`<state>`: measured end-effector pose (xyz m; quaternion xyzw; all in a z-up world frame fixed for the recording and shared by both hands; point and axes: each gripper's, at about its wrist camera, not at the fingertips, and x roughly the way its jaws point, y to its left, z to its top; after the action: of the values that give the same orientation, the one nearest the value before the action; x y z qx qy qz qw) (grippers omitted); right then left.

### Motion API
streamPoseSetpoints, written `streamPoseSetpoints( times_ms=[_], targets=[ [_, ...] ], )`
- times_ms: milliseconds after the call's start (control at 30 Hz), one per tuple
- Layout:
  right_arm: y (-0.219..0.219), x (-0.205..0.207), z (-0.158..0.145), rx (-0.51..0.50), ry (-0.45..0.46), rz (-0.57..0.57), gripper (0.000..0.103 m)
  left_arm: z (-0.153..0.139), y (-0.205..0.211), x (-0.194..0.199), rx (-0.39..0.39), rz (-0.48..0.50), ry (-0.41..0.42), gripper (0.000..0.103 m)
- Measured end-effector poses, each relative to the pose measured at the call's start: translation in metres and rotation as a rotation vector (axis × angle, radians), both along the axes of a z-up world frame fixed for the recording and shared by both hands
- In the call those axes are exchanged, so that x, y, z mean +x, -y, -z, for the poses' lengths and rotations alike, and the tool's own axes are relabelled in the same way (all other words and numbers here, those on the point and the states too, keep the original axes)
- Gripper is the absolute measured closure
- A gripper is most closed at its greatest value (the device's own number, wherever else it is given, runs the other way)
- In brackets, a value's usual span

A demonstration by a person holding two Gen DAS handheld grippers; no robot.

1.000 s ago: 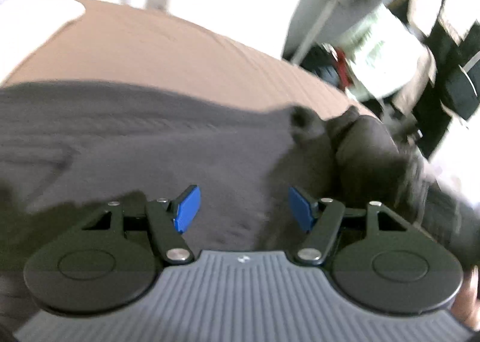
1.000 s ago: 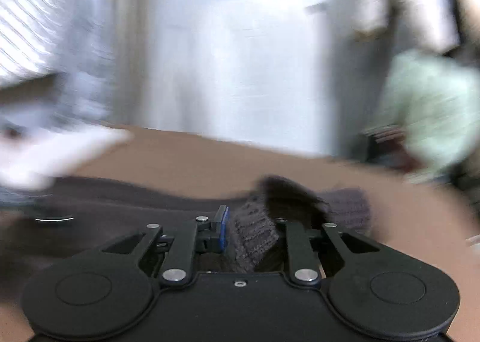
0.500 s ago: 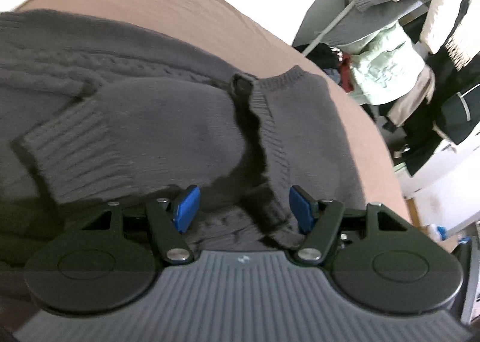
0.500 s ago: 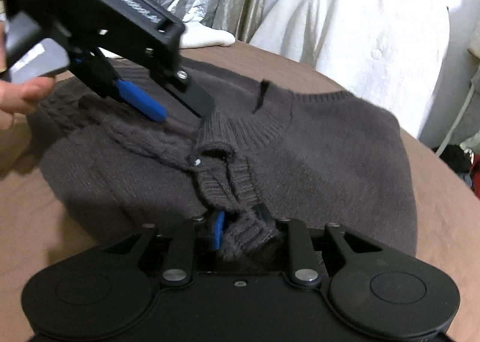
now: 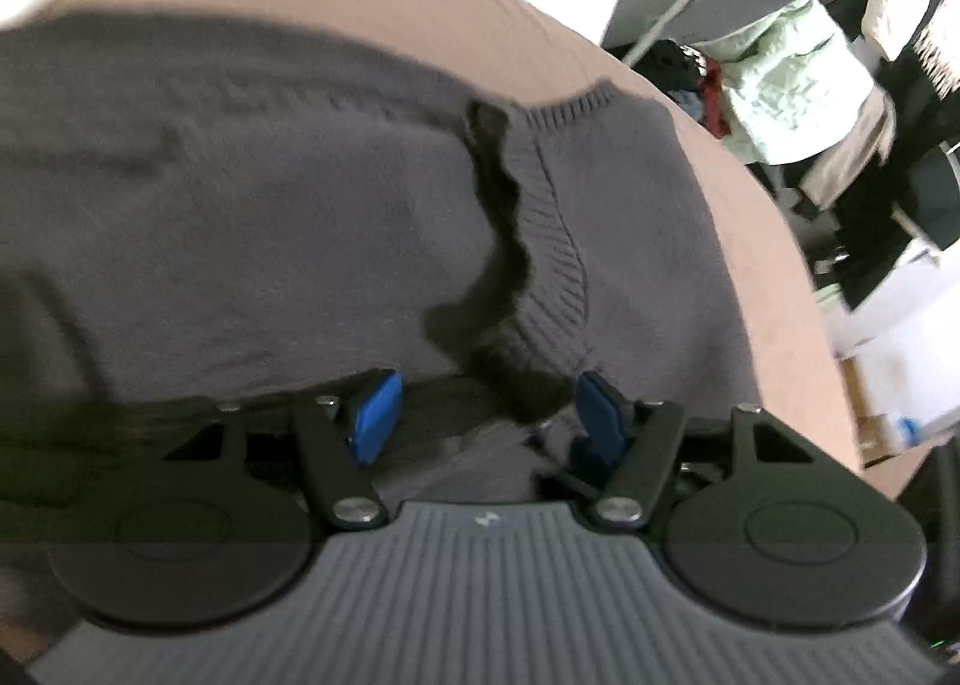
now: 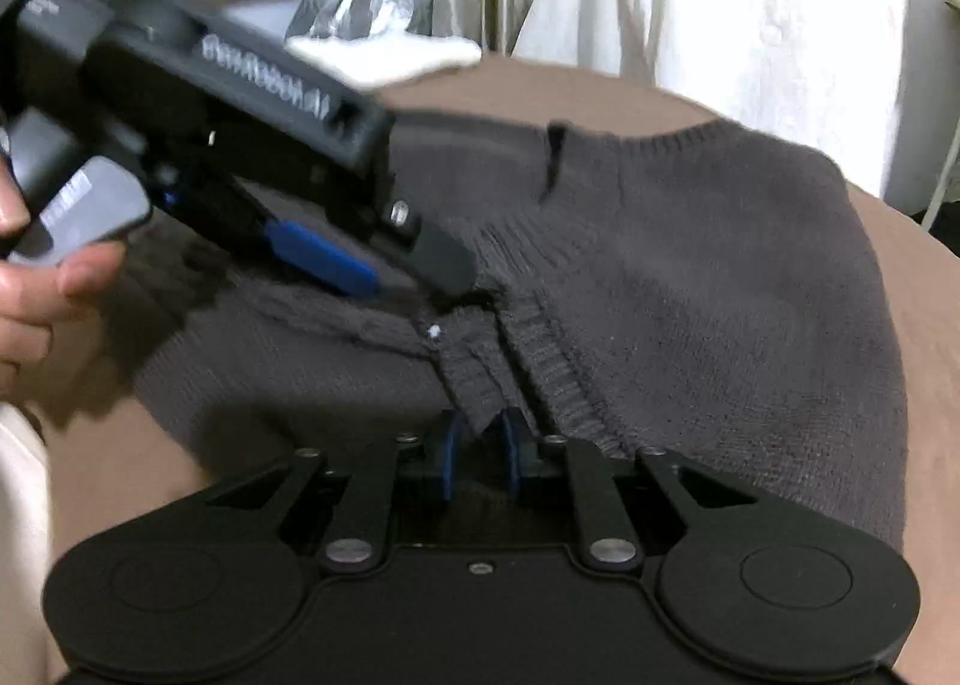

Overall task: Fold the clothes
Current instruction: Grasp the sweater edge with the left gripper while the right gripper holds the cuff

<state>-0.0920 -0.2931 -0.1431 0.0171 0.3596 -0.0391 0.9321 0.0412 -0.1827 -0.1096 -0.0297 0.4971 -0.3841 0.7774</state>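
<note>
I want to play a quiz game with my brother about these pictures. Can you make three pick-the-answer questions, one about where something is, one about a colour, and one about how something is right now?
1. Where does the sweater lie?
A. on the brown cloth-covered surface
B. on a hanger
C. in a basket

2. What colour are the pads on the left gripper?
A. red
B. blue
C. yellow

3. How do the left gripper's jaws stand?
A. apart, clamping nothing
B. shut tight on a sock
C. hidden from view

Answers:
1 A, brown cloth shows all around the sweater.
2 B, both pads are bright blue.
3 A, there is a wide gap between the pads, with knit lying below.
</note>
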Motion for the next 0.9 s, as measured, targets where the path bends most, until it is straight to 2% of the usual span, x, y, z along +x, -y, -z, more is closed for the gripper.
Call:
streamPoseSetpoints(
  times_ms=[33, 67, 133, 167, 233, 300, 400, 433, 500, 600, 667, 733, 767, 833, 867, 900],
  targets=[
    [-0.002, -0.003, -0.007, 0.02, 0.013, -0.015, 0.067, -0.01, -0.006, 0.0, 0.052, -0.014, 0.031, 0.037],
    [-0.005, -0.005, -0.013, 0.019, 0.025, -0.033, 0.063, -0.02, -0.013, 0.002, 0.112, -0.031, 0.065, 0.034],
    [-0.015, -0.004, -0.024, -0.021, 0.042, -0.067, 0.049, -0.032, -0.033, 0.01, 0.179, -0.062, 0.09, 0.026],
    [-0.019, 0.0, -0.029, -0.057, 0.04, -0.086, 0.047, -0.035, -0.046, 0.019, 0.203, -0.084, 0.081, 0.02],
    [-0.033, 0.006, -0.036, -0.122, 0.024, -0.14, 0.044, -0.034, -0.069, 0.037, 0.284, -0.122, 0.085, 0.02],
    [-0.048, 0.016, -0.043, -0.18, 0.008, -0.198, 0.043, -0.031, -0.088, 0.054, 0.429, -0.137, 0.138, 0.02],
    [-0.072, 0.045, -0.05, -0.209, -0.003, -0.252, 0.041, -0.016, -0.121, 0.078, 0.516, -0.152, 0.135, 0.02],
    [-0.081, 0.05, -0.053, -0.199, -0.003, -0.262, 0.04, -0.01, -0.135, 0.085, 0.512, -0.179, 0.112, 0.02],
    [-0.098, 0.07, -0.055, -0.164, -0.004, -0.277, 0.038, 0.006, -0.166, 0.095, 0.435, -0.262, 0.017, 0.02],
    [-0.118, 0.097, -0.052, -0.12, -0.015, -0.296, 0.037, 0.032, -0.203, 0.102, 0.331, -0.308, -0.134, 0.02],
    [-0.132, 0.099, -0.049, -0.104, -0.032, -0.314, 0.037, 0.04, -0.211, 0.104, 0.313, -0.313, -0.169, 0.019],
    [-0.145, 0.097, -0.045, -0.099, -0.05, -0.336, 0.037, 0.041, -0.212, 0.106, 0.299, -0.31, -0.184, 0.012],
    [-0.152, 0.099, -0.041, -0.106, -0.061, -0.349, 0.037, 0.042, -0.212, 0.105, 0.282, -0.313, -0.195, 0.005],
    [-0.164, 0.097, -0.036, -0.131, -0.083, -0.377, 0.036, 0.045, -0.212, 0.103, 0.247, -0.319, -0.216, 0.003],
    [-0.17, 0.094, -0.035, -0.148, -0.092, -0.387, 0.036, 0.046, -0.211, 0.102, 0.219, -0.306, -0.223, 0.005],
    [-0.175, 0.092, -0.034, -0.16, -0.099, -0.397, 0.035, 0.046, -0.21, 0.1, 0.171, -0.279, -0.233, 0.02]
  ],
)
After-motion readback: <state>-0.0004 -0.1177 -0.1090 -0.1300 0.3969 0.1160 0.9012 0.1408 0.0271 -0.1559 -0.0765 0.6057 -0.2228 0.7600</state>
